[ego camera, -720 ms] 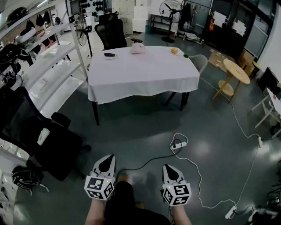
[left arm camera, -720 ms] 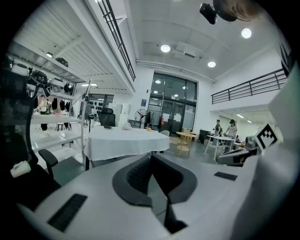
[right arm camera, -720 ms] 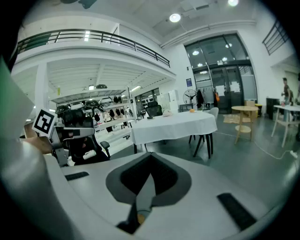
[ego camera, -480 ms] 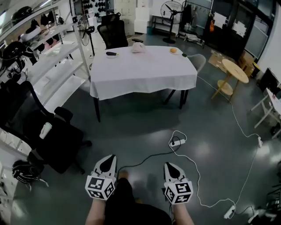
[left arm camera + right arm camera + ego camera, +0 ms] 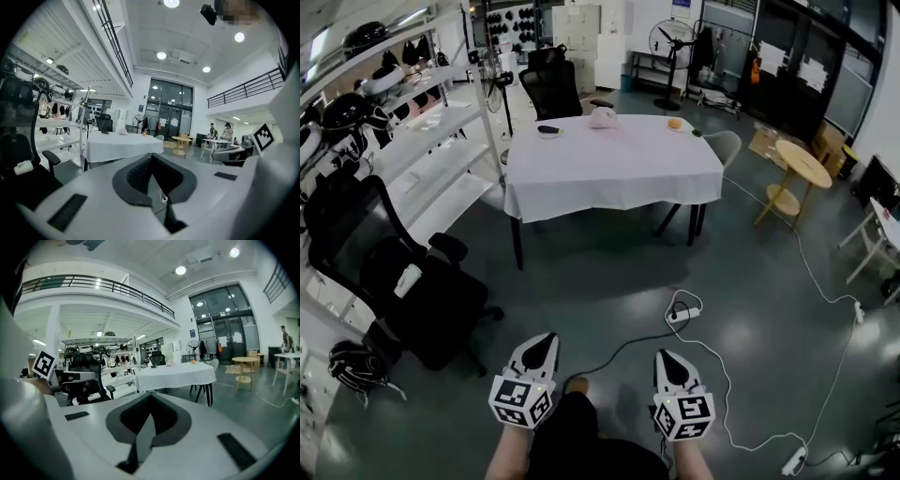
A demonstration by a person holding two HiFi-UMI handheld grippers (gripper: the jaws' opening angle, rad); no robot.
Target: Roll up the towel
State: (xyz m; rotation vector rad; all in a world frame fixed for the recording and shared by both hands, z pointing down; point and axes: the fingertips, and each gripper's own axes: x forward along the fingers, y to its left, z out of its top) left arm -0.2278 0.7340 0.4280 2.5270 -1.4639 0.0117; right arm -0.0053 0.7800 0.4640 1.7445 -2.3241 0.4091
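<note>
I hold both grippers low over the grey floor (image 5: 581, 281), side by side. The left gripper (image 5: 544, 340) has its jaws pressed together with nothing between them. The right gripper (image 5: 667, 357) is likewise closed and empty. The towel (image 5: 603, 117), a pale crumpled bundle, lies well ahead of both grippers, at the far edge of the white-clothed table (image 5: 609, 178). On that table, a small orange thing (image 5: 675, 123) sits to the towel's right and a dark object (image 5: 548, 129) to its left. A power strip (image 5: 680, 315) lies on the floor just ahead of the right gripper. A black office chair (image 5: 412, 291) stands off to the left of the left gripper.
</note>
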